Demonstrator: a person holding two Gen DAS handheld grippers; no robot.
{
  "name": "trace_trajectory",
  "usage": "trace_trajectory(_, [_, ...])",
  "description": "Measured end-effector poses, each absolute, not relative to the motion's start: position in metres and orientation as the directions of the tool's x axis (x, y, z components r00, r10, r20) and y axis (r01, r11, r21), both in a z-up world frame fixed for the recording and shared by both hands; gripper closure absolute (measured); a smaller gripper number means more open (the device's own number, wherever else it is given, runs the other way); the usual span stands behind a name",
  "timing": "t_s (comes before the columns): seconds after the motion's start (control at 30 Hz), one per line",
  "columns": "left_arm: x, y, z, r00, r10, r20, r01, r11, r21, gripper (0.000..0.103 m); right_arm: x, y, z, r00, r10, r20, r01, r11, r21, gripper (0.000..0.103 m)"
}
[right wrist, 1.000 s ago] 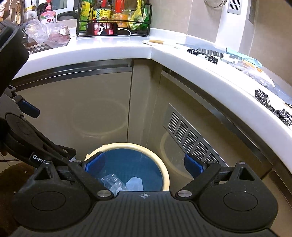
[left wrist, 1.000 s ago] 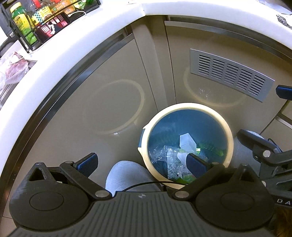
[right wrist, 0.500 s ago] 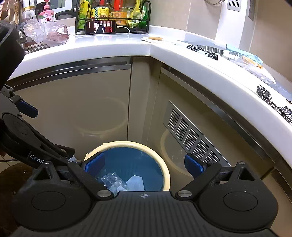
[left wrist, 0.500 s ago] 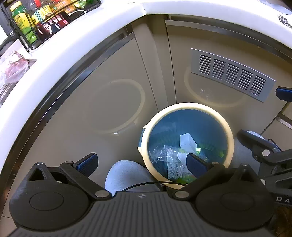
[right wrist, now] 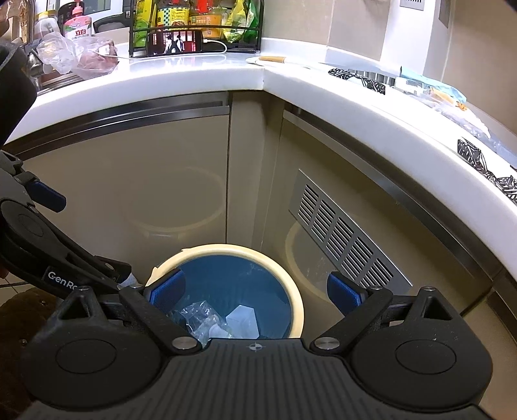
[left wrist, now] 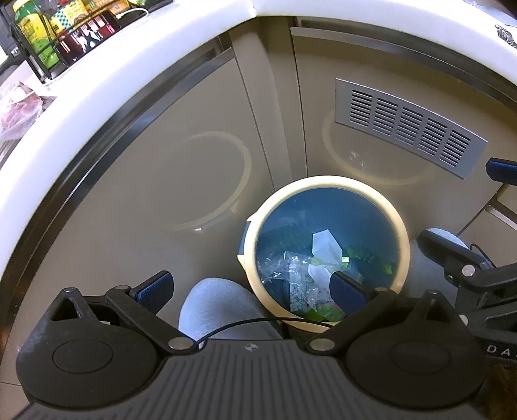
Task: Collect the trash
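- Beige corner cabinets (right wrist: 181,194) stand under a white surface (right wrist: 200,76).
- Trash bin (left wrist: 400,226), blue inside with a cream rim, sits on the floor in the corner and holds wrappers and paper (left wrist: 324,244).
- Left claw (left wrist: 248,287): released, empty, above the bin.
- Right claw (right wrist: 255,292): released, empty, above the bin.

We're in a home kitchen: a white counter (right wrist: 290,80) bends round a corner above beige cupboard doors (right wrist: 129,194). A wire rack (right wrist: 194,29) of sauce bottles stands at the back, a phone (right wrist: 176,42) propped against it, and a bin (left wrist: 326,255) sits on the floor below.
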State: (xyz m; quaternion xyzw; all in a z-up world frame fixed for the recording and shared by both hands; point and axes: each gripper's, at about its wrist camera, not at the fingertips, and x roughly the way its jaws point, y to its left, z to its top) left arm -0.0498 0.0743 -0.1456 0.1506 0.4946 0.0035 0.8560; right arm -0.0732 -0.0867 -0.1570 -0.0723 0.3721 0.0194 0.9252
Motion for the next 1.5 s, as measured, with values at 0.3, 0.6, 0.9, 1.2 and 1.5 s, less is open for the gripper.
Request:
trace_trajectory(0.3, [-0.036,0.075,-0.136,0.434,0.093,-0.896,0.183,0.965,0.188,0.0,-0.067,-0.101,-0.148,0.737,-0.039,-0.674,-0.046,0.993,-0.107,0.007])
trace_trajectory(0.6, [-0.028,0.072,-0.107,0.4,-0.017,-0.916,0.211,0.975,0.074,0.0,-0.062,-0.124,-0.122,0.781,-0.064,-0.622,0.011,0.996,-0.088,0.007])
trace_trajectory(0.9, [-0.021,0.072,-0.092,0.352,-0.063,-0.934,0.213,0.977,0.014,0.0,-0.063,-0.136,-0.095,0.82,-0.061,-0.57,0.021,0.997,-0.076,0.006])
trace_trajectory(1.2, [-0.007,0.063,-0.063,0.46,0.062,-0.886,0.192,0.967,0.167,0.0,-0.059,-0.152,-0.067,0.867,-0.062,-0.495,0.037,0.998,-0.06,0.005])
trace_trajectory(1.5, [0.003,0.028,-0.015,0.654,0.068,-0.753,0.22,0.936,0.276,0.0,-0.045,-0.186,-0.031,0.918,-0.119,-0.378,0.105,0.993,-0.056,0.004])
